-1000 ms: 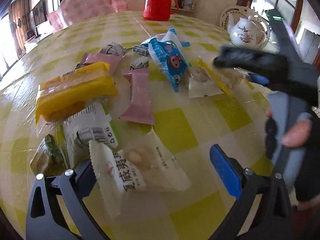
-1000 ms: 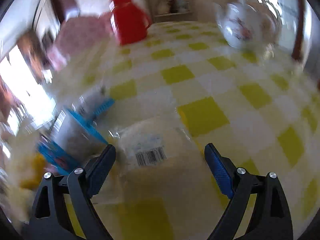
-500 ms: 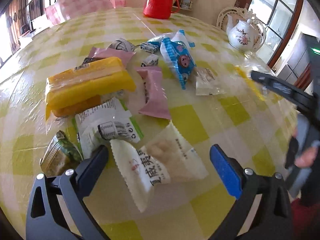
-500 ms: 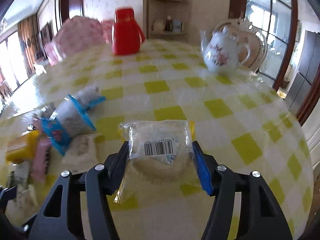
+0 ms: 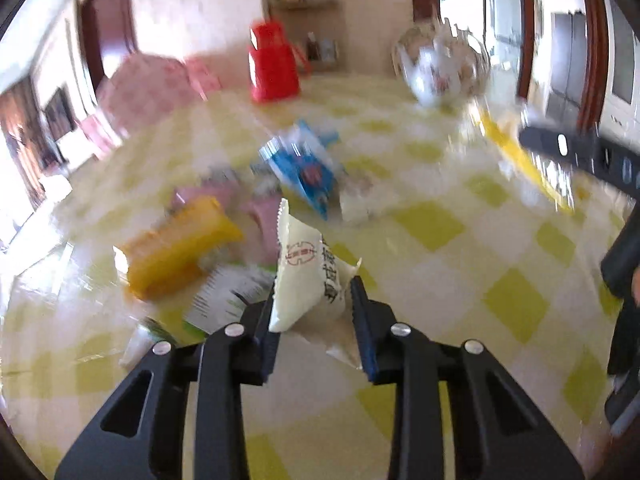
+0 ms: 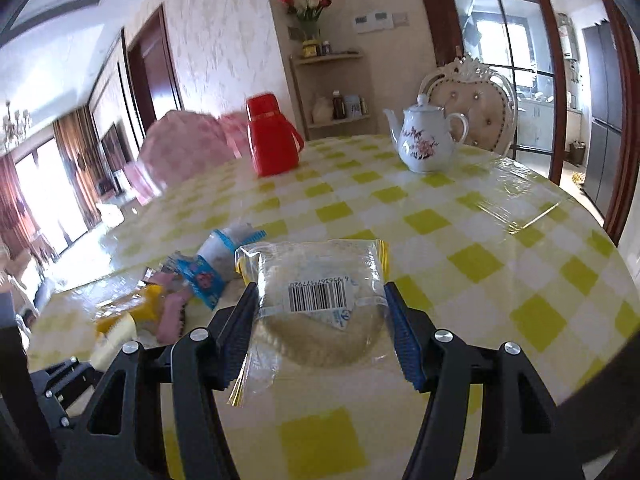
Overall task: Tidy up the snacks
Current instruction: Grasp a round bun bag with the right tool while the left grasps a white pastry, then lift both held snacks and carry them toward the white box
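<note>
On the desk with the yellow and white checks, a pile of snacks lies on one side, and the far side near the teapot is bare. Both grippers have a snack each, and both snacks look lifted off the desk, likely so they can go to a tidy spot away from the pile.

The left gripper has a white snack bag between its fingers. Its jaws are closing, and the pads already press the bag on both sides, so the bag stands up on its edge and bulges a little. The bag is puffy, with a zigzag top edge and a red round mark and dark writing on it. Pinching it near the bottom keeps it from sliding out.

The right gripper is clamped on a round cake in a clear wrapper. The cake is pale and flat. The wrapper has yellow edges and a white label with a black barcode facing up. The fingers squeeze the wide sides of the cake, so it lies flat and level, which should keep it from bending.

Left behind in the pile are a blue packet, a yellow packet, some pink packets and a white and green packet. The left view is blurry, so small things are hard to see. A red jug stands far back.
</note>
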`<state>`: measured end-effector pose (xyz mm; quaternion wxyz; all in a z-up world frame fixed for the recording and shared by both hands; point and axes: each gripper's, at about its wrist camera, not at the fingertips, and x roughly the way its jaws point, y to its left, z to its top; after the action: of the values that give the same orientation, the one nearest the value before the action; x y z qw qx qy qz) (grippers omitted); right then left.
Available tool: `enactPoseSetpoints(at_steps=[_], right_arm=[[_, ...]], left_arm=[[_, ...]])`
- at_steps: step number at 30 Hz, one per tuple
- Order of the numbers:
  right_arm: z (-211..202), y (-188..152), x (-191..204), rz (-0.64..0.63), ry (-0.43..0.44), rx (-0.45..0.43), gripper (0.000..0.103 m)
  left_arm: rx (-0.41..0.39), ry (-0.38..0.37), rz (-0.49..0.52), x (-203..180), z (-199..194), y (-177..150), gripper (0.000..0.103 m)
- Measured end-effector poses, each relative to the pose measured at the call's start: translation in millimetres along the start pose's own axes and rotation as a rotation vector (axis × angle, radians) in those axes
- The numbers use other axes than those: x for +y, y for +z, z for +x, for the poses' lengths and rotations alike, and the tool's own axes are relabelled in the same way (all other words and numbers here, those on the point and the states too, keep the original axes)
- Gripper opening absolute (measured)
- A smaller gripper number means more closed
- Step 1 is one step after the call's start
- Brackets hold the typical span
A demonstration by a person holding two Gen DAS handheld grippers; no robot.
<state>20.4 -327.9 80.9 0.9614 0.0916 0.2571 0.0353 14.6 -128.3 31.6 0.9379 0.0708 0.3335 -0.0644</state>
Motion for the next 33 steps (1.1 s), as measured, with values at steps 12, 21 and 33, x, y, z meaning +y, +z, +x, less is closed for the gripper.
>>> enactPoseSetpoints(at_steps=[12, 21, 33], right_arm=[[-100.8, -48.6, 45.9, -0.034, 0.092, -0.124, 0.061], [-186.7, -50.5, 81.4, -0.106, 0.098, -0.298, 0.061], [-276.6, -47.7, 133.5, -0.202, 0.127, -0.478, 0.061]], left_arm=[[-0.296, 0.13, -0.098, 28.1, -107.8, 14.3, 0.033], [-0.466, 0.146, -0.094, 32.1, -199.0, 19.0, 0.033], [-0.643, 0.184, -0.119, 55.3, -307.3, 10.0, 0.034]])
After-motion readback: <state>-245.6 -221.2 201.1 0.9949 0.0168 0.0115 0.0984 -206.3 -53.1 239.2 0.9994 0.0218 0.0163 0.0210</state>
